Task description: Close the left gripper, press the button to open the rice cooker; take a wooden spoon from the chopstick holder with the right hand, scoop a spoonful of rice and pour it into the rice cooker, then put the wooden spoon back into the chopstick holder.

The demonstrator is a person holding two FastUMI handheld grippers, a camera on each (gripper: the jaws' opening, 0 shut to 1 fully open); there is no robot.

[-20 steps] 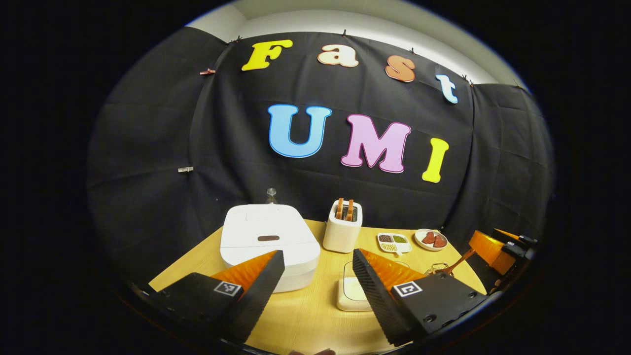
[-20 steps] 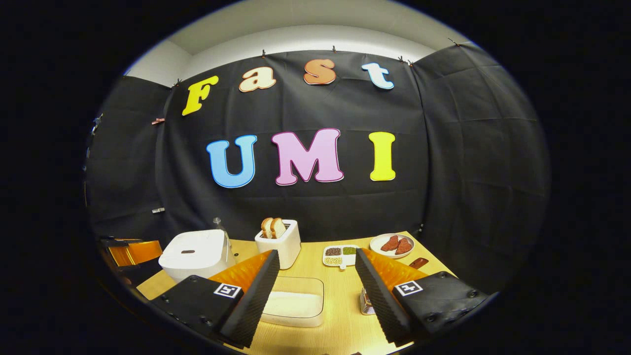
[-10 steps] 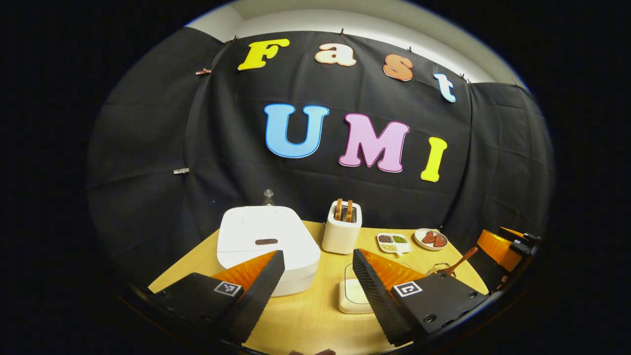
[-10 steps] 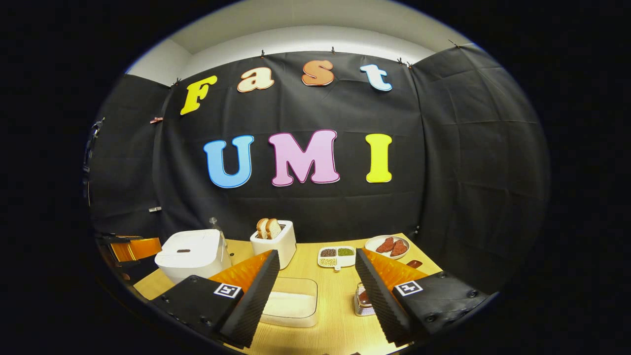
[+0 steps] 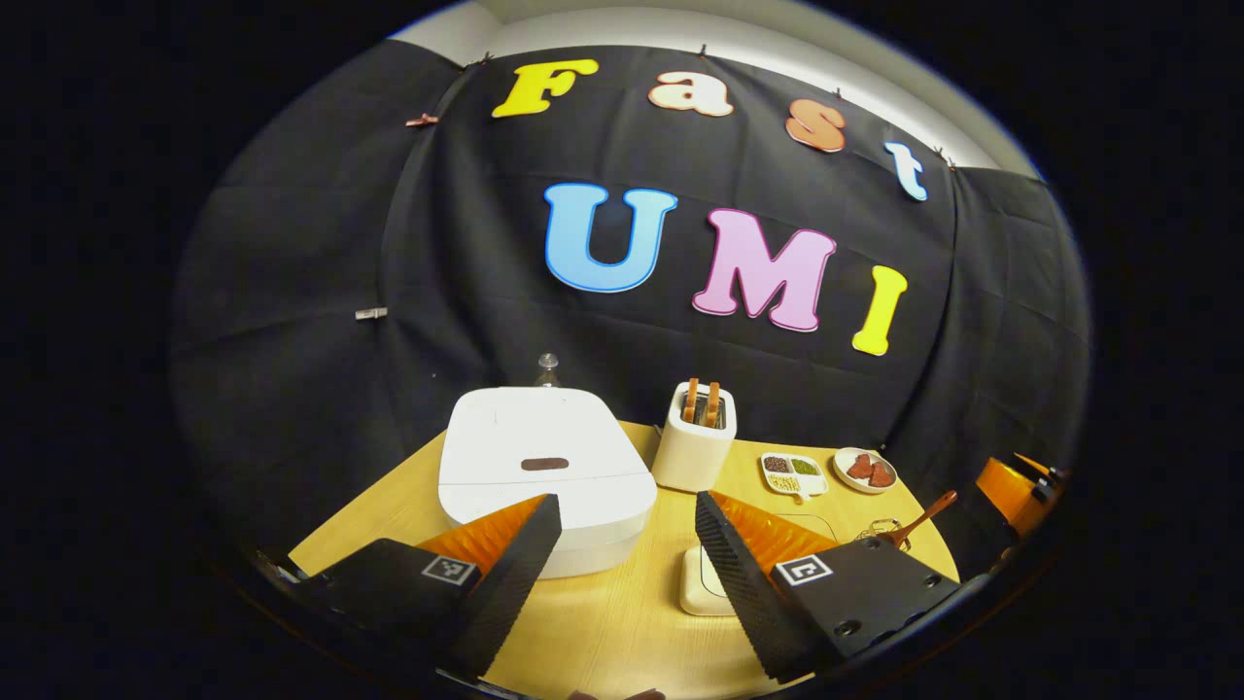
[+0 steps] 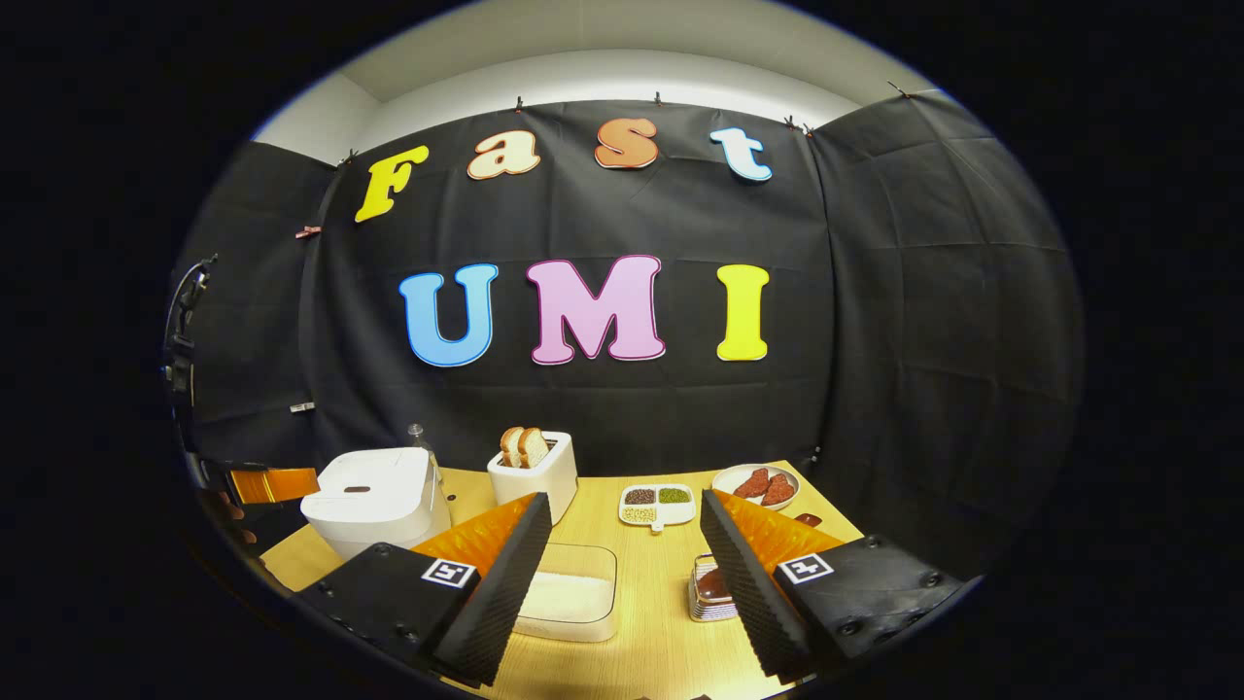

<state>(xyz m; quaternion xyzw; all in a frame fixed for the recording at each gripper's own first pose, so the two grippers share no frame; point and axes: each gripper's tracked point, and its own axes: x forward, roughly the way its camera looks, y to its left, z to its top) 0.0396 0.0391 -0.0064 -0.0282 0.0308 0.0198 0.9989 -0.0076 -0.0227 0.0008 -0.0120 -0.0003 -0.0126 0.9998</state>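
Your left gripper (image 5: 622,554) hovers above the surface (image 5: 603,632), jaws wide apart and empty, aimed at the closed rice cooker (image 5: 544,481). Your right gripper (image 6: 622,554), likewise spread and empty, hangs over the rice container (image 6: 569,603). The wooden spoon (image 5: 918,520) leans in the chopstick holder (image 6: 709,593), which is partly hidden behind a finger.

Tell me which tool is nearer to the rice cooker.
Left. The left tool is open just in front of the rice cooker. The right tool is over the rice box, with the cooker off to its left.
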